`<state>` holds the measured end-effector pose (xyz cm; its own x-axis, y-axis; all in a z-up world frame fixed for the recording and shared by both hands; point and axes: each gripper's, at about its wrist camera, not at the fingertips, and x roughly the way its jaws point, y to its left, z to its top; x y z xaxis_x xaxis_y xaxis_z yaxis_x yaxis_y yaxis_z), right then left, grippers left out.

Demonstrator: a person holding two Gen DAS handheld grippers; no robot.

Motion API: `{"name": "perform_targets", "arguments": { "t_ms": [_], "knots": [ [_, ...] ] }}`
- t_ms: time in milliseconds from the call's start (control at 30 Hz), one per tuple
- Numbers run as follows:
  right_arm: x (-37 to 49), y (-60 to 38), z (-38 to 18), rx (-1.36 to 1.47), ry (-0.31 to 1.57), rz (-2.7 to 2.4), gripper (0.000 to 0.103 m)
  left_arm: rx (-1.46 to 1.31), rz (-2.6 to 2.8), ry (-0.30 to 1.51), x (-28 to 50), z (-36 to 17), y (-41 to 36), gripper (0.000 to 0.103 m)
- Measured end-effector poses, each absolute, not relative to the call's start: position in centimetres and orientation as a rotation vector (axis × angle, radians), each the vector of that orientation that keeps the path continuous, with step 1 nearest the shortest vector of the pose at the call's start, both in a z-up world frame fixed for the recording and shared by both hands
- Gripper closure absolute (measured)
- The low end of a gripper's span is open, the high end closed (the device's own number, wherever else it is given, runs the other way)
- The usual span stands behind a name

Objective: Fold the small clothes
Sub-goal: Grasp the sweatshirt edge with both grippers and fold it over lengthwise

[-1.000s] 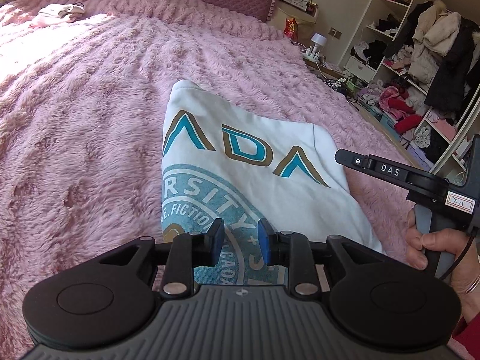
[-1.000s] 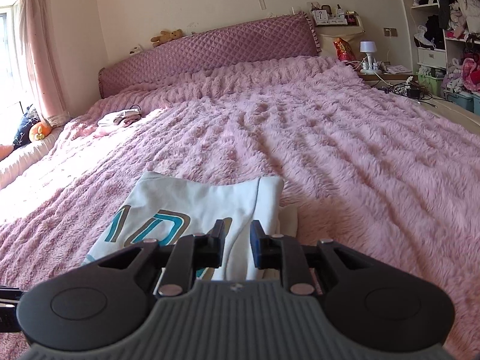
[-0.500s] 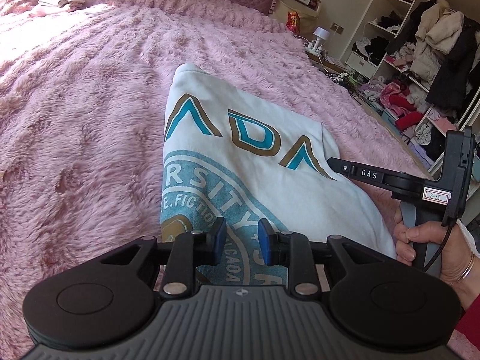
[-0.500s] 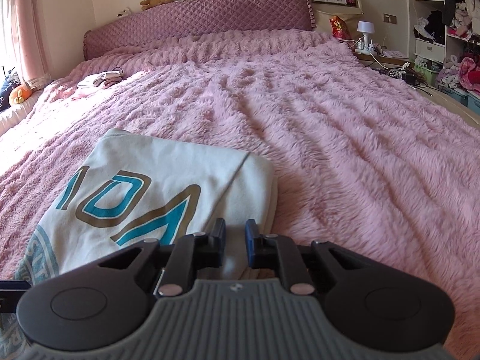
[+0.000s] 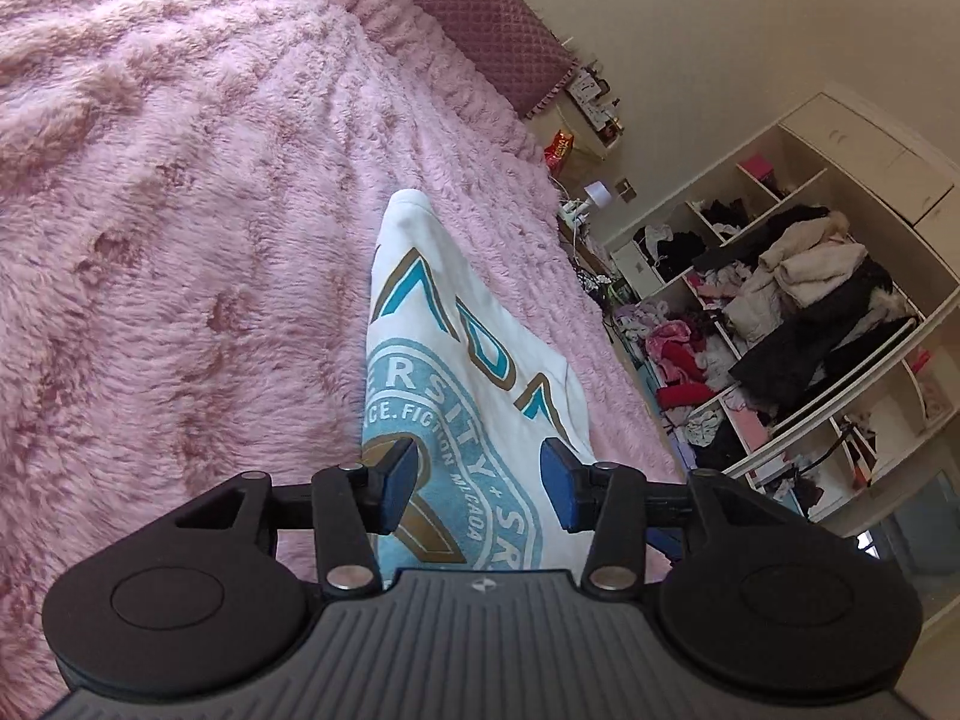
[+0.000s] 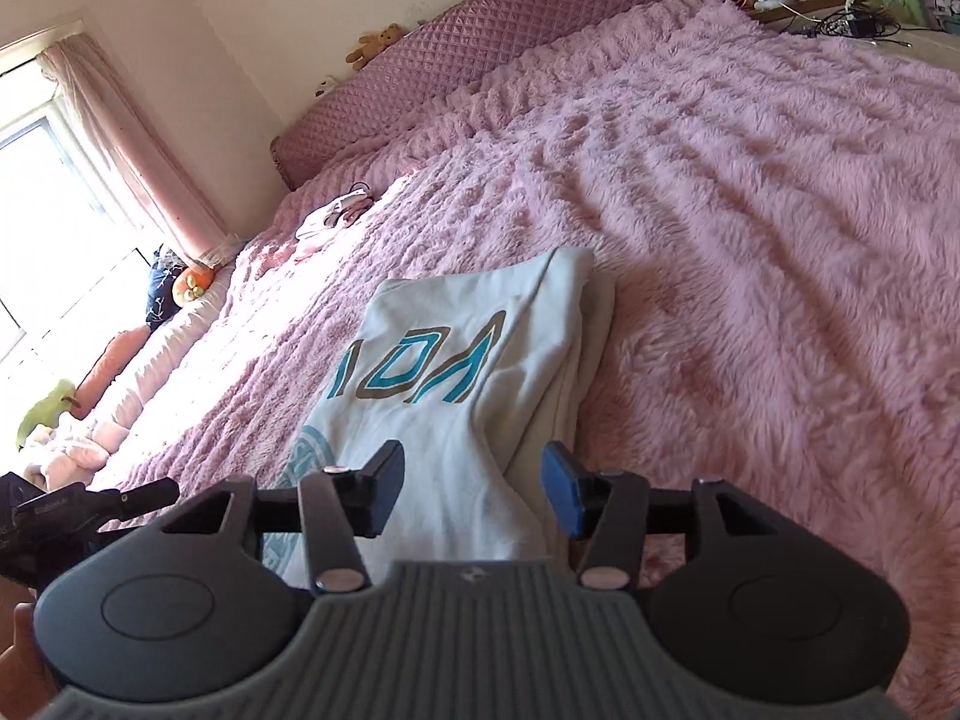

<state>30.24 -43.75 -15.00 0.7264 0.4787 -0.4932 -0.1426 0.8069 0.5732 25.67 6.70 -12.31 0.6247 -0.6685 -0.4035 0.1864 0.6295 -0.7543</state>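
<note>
Shirt folded flat on the pink bedspread, grippers free.
Shirt [image 6: 456, 384] lies on bedspread [image 6: 750, 210]; left gripper [image 5: 477, 489] and right gripper [image 6: 471, 492] hover, jaws apart, empty. Likely next: 1 more fold, needing a hem grasp.

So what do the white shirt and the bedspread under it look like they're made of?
White shirt: soft matte knit, probably cotton jersey; it creases limply, and the teal-and-tan print looks flat. Bedspread: pink long-pile plush, likely synthetic faux fur; tufted strands lie in ridges.

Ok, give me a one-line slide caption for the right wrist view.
Right gripper open above the folded white printed shirt lying on the pink fluffy bedspread.
</note>
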Motion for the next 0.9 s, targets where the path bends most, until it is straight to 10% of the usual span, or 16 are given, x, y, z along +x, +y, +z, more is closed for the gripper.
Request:
{"name": "perform_targets", "arguments": {
  "t_ms": [900],
  "knots": [
    [40.2, -43.5, -22.6, 0.985, 0.777, 0.509, 0.034, -1.010, -0.774, 1.082, 41.3, -21.1, 1.2, 0.039]
  ]
}}
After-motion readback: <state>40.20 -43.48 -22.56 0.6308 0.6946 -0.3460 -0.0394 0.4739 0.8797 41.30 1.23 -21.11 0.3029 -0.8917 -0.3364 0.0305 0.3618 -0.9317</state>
